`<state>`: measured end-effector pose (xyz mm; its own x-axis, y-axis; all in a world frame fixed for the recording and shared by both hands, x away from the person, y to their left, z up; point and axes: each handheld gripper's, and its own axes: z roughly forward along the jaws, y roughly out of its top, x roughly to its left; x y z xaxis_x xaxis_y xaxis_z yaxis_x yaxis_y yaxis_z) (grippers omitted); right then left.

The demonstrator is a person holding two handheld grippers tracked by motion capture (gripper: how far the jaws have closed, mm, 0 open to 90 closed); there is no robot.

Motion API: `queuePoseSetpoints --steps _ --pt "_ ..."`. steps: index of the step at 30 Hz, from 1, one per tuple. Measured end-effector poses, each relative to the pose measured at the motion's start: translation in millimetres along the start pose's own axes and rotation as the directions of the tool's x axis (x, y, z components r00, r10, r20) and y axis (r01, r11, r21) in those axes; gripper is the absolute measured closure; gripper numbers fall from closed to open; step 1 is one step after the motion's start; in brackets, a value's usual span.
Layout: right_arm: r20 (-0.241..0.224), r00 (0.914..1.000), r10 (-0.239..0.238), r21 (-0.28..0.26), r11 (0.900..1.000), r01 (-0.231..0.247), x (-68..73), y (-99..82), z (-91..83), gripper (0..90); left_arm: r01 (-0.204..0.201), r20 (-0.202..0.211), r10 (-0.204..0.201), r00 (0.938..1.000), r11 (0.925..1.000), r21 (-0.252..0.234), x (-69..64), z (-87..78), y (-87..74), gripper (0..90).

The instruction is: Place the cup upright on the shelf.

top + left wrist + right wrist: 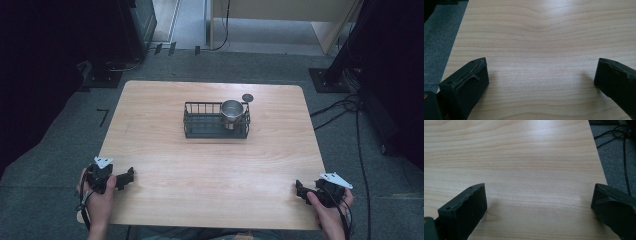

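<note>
tools (131, 176) (298, 188) rest agape, near corners.

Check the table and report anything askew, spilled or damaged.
Nothing stands out. The metal cup stands upright in the right end of the black wire basket, which sits square on the table. A small round dark thing lies just behind the basket. No spill shows.

A lab-like recording room: black camera stands (327, 75), floor cables (345, 107), grey carpet (60, 125).

Pale wooden table (165, 165) bearing wire basket (200, 127), small disc (247, 97).
</note>
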<state>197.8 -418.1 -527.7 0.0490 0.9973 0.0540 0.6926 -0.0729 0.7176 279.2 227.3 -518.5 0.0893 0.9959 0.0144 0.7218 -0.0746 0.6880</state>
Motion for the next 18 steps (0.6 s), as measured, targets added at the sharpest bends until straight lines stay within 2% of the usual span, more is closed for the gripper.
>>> queuePoseSetpoints --steps 4,5,18 --pt "0.008 0.9997 -0.022 0.008 0.9997 0.022 2.4 -0.3 0.9 0.0 0.0 0.0 0.0 1.0 1.0 0.0 0.0 0.0 0.0 0.0" --pt "-0.004 0.9993 -0.037 0.007 0.9993 0.037 3.2 -0.3 1.1 0.0 0.0 0.0 0.0 1.0 1.0 0.0 0.0 0.0 0.0 0.0" --pt "-0.004 0.9992 -0.039 0.008 0.9992 0.039 3.1 -0.3 1.2 0.0 0.001 0.0 -0.001 1.0 1.0 0.0 0.0 0.1 0.1 0.0"
